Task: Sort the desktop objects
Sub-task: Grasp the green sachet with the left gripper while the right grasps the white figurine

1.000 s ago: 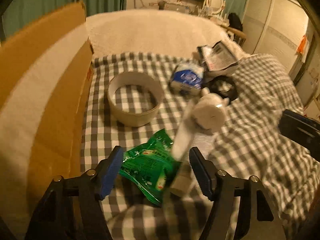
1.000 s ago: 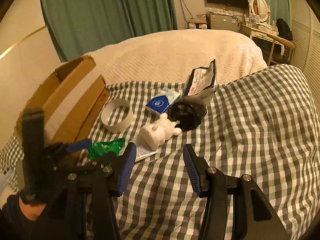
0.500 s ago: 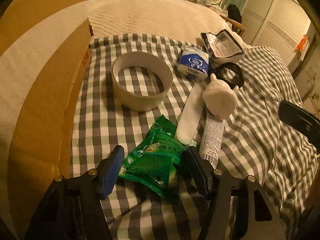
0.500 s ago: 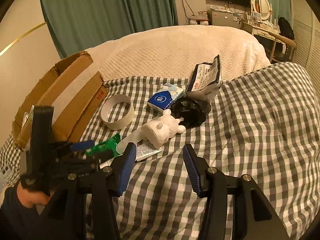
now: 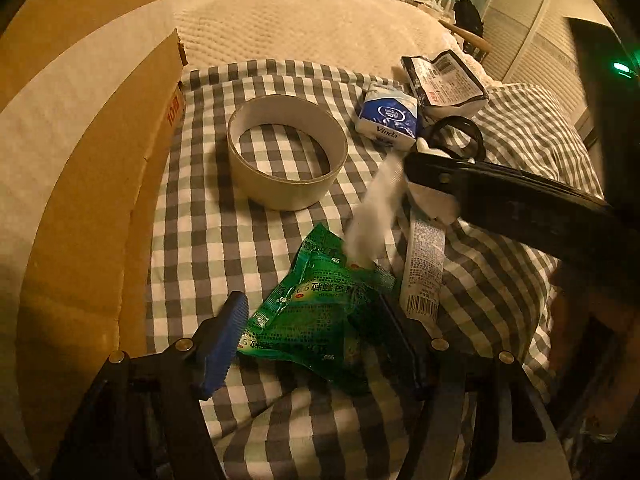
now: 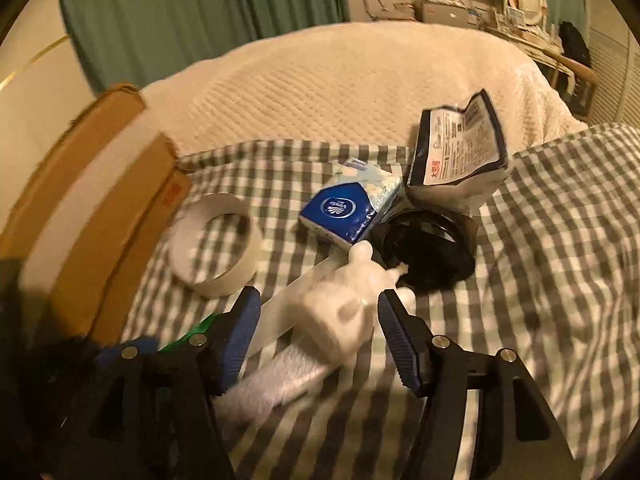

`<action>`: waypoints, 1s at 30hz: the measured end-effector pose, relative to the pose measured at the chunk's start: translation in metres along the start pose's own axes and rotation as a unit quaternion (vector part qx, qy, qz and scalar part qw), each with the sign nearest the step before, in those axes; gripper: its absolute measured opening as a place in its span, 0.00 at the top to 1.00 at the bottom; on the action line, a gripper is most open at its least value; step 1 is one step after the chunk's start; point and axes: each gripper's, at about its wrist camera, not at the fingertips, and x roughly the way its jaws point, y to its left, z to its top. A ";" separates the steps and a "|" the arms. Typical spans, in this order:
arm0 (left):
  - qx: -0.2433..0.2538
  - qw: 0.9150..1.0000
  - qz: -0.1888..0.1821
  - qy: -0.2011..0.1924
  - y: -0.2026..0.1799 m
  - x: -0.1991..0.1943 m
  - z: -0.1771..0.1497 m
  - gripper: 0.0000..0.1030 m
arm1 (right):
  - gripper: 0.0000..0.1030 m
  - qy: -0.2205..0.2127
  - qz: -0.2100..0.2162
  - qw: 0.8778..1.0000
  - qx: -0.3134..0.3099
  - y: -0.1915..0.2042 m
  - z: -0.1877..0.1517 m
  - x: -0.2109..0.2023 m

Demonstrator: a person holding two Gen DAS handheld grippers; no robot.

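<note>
A green snack packet [image 5: 316, 312] lies on the checked cloth between the fingers of my left gripper [image 5: 312, 340]. Its jaws are easing open, and the pads sit at the packet's edges without squeezing it. My right gripper [image 6: 320, 332] straddles a white toy figurine [image 6: 344, 312], its jaws opening and the pads apart from the toy. In the left wrist view one black right-gripper finger [image 5: 500, 200] covers most of the figurine. A white tube [image 5: 376, 216] and a barcoded tube [image 5: 424, 268] lie beside it.
A cardboard box [image 5: 80, 160] stands along the left. Farther back lie a tape roll [image 5: 286, 156], a blue tissue pack [image 6: 348, 212], a black-and-white pouch [image 6: 456, 156] and a black ring-shaped object [image 6: 428, 248]. A cream blanket [image 6: 360, 92] lies beyond the cloth.
My right gripper has moved forward and down over the white figurine and its jaws have widened. It now reaches into the left wrist view. The left gripper has stayed around the green packet.
</note>
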 end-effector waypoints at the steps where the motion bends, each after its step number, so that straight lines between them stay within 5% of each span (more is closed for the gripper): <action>1: 0.003 1.000 0.002 0.000 -0.001 -0.001 0.000 0.33 | 0.35 0.003 -0.011 1.000 0.000 0.000 0.001 0.005; 5: 0.011 1.000 0.002 0.003 -0.002 -0.004 0.000 0.33 | 0.36 0.028 -0.014 0.999 0.013 -0.010 -0.005 0.024; 17: 0.008 0.999 -0.033 0.025 0.001 0.019 -0.003 0.25 | 0.38 0.001 0.013 0.999 0.042 -0.027 -0.017 -0.004; 19: 0.011 0.999 -0.044 0.017 0.001 0.015 -0.004 0.36 | 0.38 -0.004 0.015 0.999 0.045 -0.029 -0.018 -0.012; 20: 0.013 0.999 -0.048 0.015 0.000 0.014 -0.003 0.54 | 0.38 -0.009 0.014 0.999 0.043 -0.029 -0.019 -0.017; 21: 0.016 0.998 -0.055 0.012 -0.002 0.011 -0.004 0.59 | 0.38 -0.015 0.013 0.999 0.040 -0.029 -0.020 -0.022; 30: 0.026 0.996 -0.067 -0.046 -0.015 -0.034 0.001 0.63 | 0.38 -0.051 0.018 0.998 0.036 -0.029 -0.032 -0.077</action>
